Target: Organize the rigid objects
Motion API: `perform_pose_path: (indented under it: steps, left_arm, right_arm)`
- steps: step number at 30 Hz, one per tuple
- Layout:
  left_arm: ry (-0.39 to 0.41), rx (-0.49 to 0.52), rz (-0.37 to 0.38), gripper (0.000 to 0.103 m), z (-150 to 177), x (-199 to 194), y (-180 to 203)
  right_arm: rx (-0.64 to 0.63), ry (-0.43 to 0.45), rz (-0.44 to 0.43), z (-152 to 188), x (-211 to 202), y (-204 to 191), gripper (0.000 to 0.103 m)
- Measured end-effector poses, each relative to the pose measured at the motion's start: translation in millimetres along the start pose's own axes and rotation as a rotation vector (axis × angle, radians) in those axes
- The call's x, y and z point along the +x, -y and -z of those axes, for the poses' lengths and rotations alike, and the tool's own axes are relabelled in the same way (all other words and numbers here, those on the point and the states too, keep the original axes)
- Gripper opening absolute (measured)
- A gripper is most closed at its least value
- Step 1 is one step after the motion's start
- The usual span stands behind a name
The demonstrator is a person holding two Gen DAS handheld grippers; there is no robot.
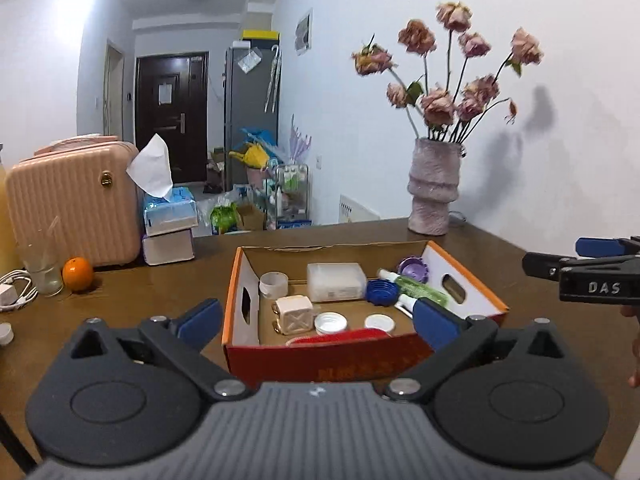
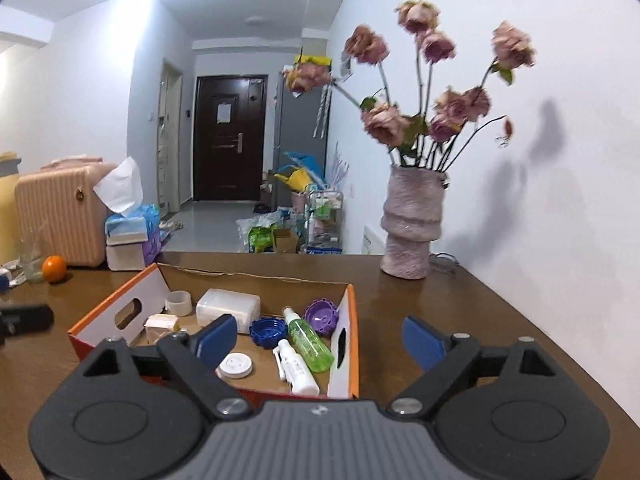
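— Cardboard box [image 1: 472,276] sits on the brown table [image 1: 160,292], just beyond both sets of tongs; how do they stand?

— The left gripper [image 1: 318,318] is spread wide with nothing between its blue pads, hovering at the box's near wall. The right gripper [image 2: 318,338] is likewise released and empty, at the box's right end.

— And inside?

— A green bottle [image 2: 310,344], a white spray bottle [image 2: 296,372], a blue cap [image 2: 266,332], a purple cap [image 2: 320,316], a translucent case [image 2: 228,308] and white lids lie loose, touching in places.

— So what could go wrong?

— Probably a crowded reach: wide jaws dropping in may knock a neighbour or catch the orange rim. The round bottles would likely roll off a glancing pinch.

— Beyond the box?

— The vase [image 2: 410,224] of dried flowers stands far right; a careless swing could tip it. The orange [image 1: 78,274] at far left could roll.
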State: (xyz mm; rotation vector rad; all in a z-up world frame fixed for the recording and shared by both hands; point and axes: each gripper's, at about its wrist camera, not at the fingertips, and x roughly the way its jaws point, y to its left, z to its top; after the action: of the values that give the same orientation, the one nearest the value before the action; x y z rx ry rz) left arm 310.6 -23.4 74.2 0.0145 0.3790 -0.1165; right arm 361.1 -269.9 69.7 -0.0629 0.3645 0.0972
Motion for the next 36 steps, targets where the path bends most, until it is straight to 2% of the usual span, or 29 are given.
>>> perform_pose_path:
  steps: [4,7,10,11,16,20,24,26,28,32,36]
  left_arm:
    - [0.043,-0.010,-0.006,0.103,16.2,-35.8,-2.2]
    - [0.071,0.001,-0.013,0.103,31.1,-68.0,-6.6]
    - [0.150,0.043,-0.006,0.103,56.9,-113.2,-12.8]
    - [0.188,0.049,0.003,0.103,71.2,-131.7,-14.8]
    - [0.238,0.040,-0.021,0.103,113.9,-180.2,-18.6]
    - [0.216,0.015,-0.069,0.103,139.6,-202.7,-24.8]
    - [0.218,0.075,-0.125,0.103,162.5,-215.4,-22.4]
    - [0.205,0.101,-0.104,0.103,170.0,-218.0,-19.7]
    - [0.196,0.105,-0.076,0.103,172.0,-217.3,-18.3]
    - [0.198,0.091,-0.050,0.103,171.8,-220.2,-16.4]
    - [0.218,0.093,-0.038,0.103,171.3,-223.7,-12.7]
  right_arm:
    - [0.015,0.051,0.018,13.0,-45.2,-0.3,0.099]
    - [-0.005,0.068,0.042,30.3,-74.5,-5.3,0.099]
    - [-0.013,0.090,0.048,52.0,-108.0,-11.8,0.101]
    - [-0.013,0.105,0.041,59.3,-119.4,-14.1,0.103]
    - [0.029,0.149,-0.023,97.8,-164.6,-26.5,0.103]
    - [0.044,0.199,-0.013,121.8,-195.0,-44.0,0.103]
    - [0.109,0.291,0.031,156.7,-226.3,-64.2,0.103]
    - [0.147,0.278,0.039,177.9,-233.4,-75.4,0.103]
    - [0.172,0.225,0.021,194.3,-236.7,-85.5,0.103]
    - [0.121,0.159,-0.015,201.7,-236.6,-93.9,0.103]
    - [0.133,0.230,0.020,193.8,-249.3,-87.3,0.103]
